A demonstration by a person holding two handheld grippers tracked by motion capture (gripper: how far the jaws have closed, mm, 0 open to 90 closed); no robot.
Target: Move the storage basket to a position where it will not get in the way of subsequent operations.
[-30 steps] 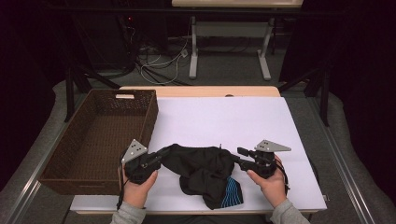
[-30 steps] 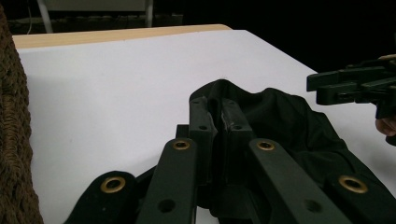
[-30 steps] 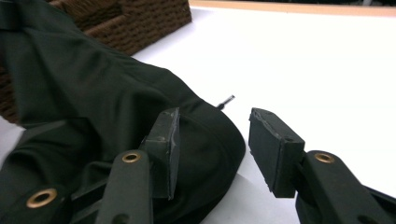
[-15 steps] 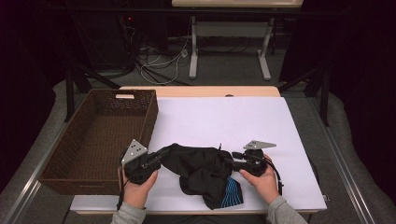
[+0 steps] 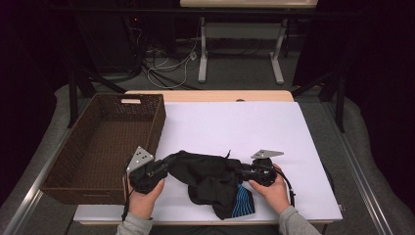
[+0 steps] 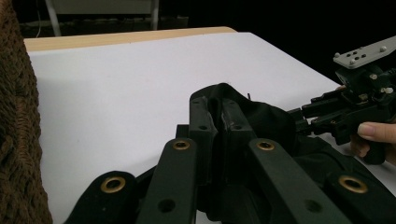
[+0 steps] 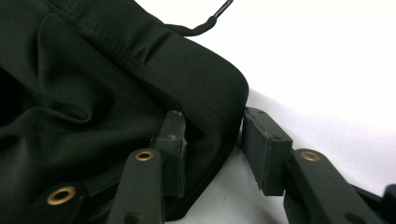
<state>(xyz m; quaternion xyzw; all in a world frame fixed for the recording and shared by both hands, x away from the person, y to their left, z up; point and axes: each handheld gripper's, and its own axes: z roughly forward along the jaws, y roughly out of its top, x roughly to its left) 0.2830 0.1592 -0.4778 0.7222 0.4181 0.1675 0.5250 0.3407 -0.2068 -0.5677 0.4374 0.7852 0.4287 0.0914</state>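
A black garment (image 5: 210, 176) with a blue striped patch (image 5: 242, 203) lies crumpled near the front of the white table (image 5: 235, 127). My left gripper (image 5: 164, 169) is at its left end. In the left gripper view, the jaws (image 6: 218, 112) are shut on a raised fold of the black cloth (image 6: 266, 121). My right gripper (image 5: 240, 172) is at the garment's right end. Its jaws (image 7: 212, 135) straddle a stitched hem of the garment (image 7: 93, 70) and have just been closing. One pad touches the cloth and the other stands just clear of it. A drawstring tip (image 7: 205, 23) lies beyond.
A brown wicker basket (image 5: 156, 122) stands along the table's left side, close to my left hand, and also appears as a basket wall (image 6: 18, 140) in the left gripper view. Bare white tabletop stretches behind the garment. Table legs and cables lie on the floor beyond.
My right gripper has moved down and left onto the garment's right edge, and its jaws now have the hem between them. The left gripper has kept its grip and place.
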